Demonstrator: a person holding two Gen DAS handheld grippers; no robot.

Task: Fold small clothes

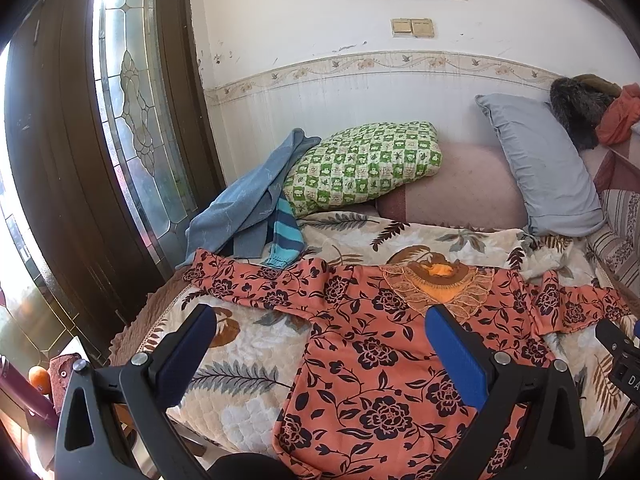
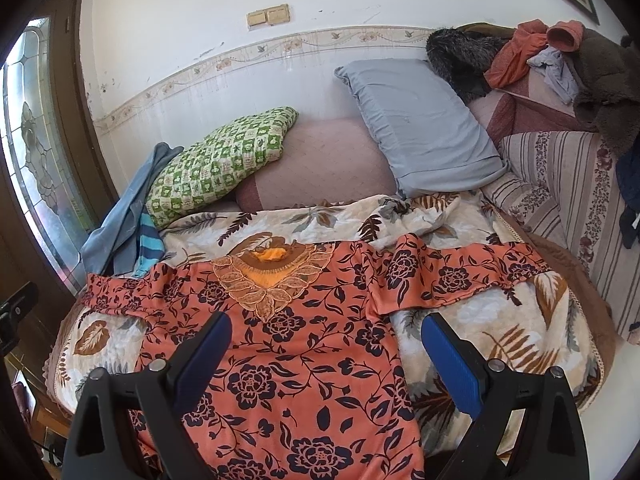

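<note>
An orange dress with dark flowers point(image 1: 360, 360) lies spread flat on the bed, sleeves out to both sides, lace collar point(image 1: 438, 288) toward the pillows. It also shows in the right wrist view point(image 2: 288, 360). My left gripper point(image 1: 320, 320) is open and empty, hovering over the dress's left side. My right gripper point(image 2: 326, 328) is open and empty, over the dress's right edge below the right sleeve point(image 2: 460, 276). Part of the right gripper shows at the left wrist view's right edge point(image 1: 620, 356).
A leaf-print quilt point(image 2: 500, 340) covers the bed. A green checked pillow point(image 1: 360, 164), grey pillow point(image 2: 416, 128), and blue towel with striped cloth point(image 1: 248, 200) lie at the back. A clothes pile point(image 2: 560, 60) sits far right. A glass-panel door point(image 1: 132, 120) stands left.
</note>
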